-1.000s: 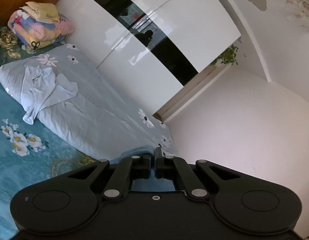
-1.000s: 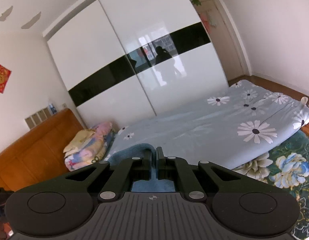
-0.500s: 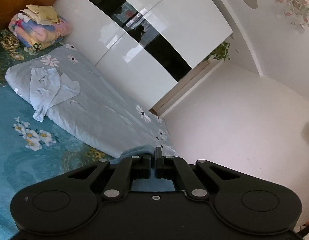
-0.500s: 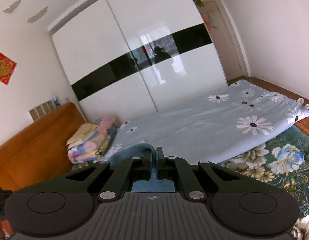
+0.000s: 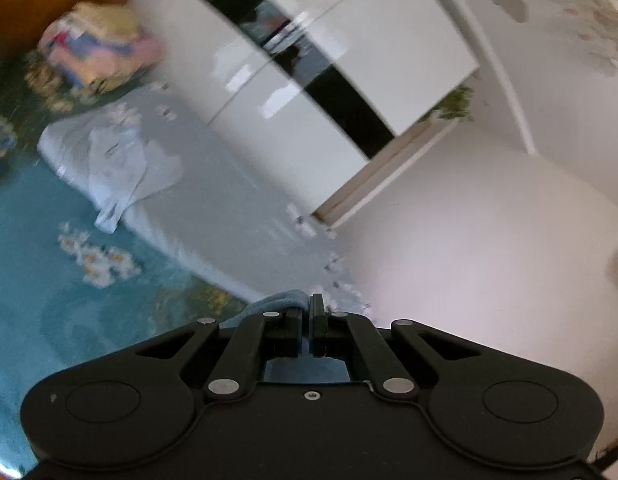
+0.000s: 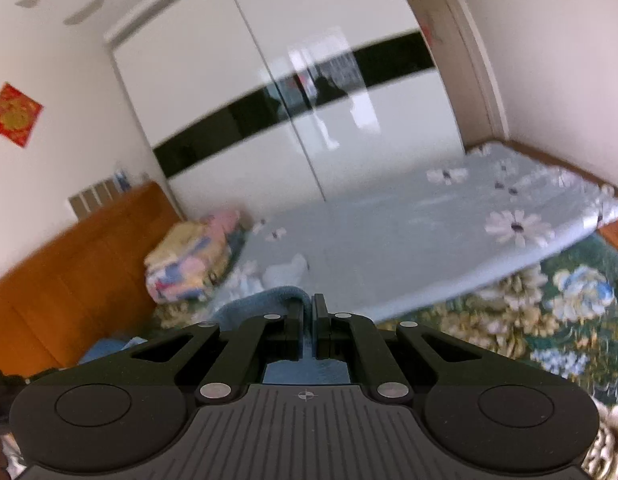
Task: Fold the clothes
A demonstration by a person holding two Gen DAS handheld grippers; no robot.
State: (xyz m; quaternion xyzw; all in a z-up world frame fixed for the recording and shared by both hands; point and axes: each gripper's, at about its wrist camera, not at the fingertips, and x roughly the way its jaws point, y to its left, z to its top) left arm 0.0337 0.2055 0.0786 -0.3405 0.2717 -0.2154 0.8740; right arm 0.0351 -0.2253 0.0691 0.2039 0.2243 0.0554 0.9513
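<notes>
Left wrist view: left gripper (image 5: pixel 309 312) with jaws clamped on a fold of blue garment (image 5: pixel 277 300), held above the bed (image 5: pixel 37 300).

Right wrist view shows the right gripper (image 6: pixel 307 312) pinching the same blue garment (image 6: pixel 265 300) too. Judged step: carrying the garment, gripped at two points, to lay it flat. Next move calls for spreading it on open bed. Pale grey daisy quilt (image 6: pixel 409 248) offers room; a crumpled white garment (image 5: pixel 121 168) and folded bedding (image 6: pixel 189 260) crowd the orange headboard (image 6: pixel 69 272) end.
</notes>
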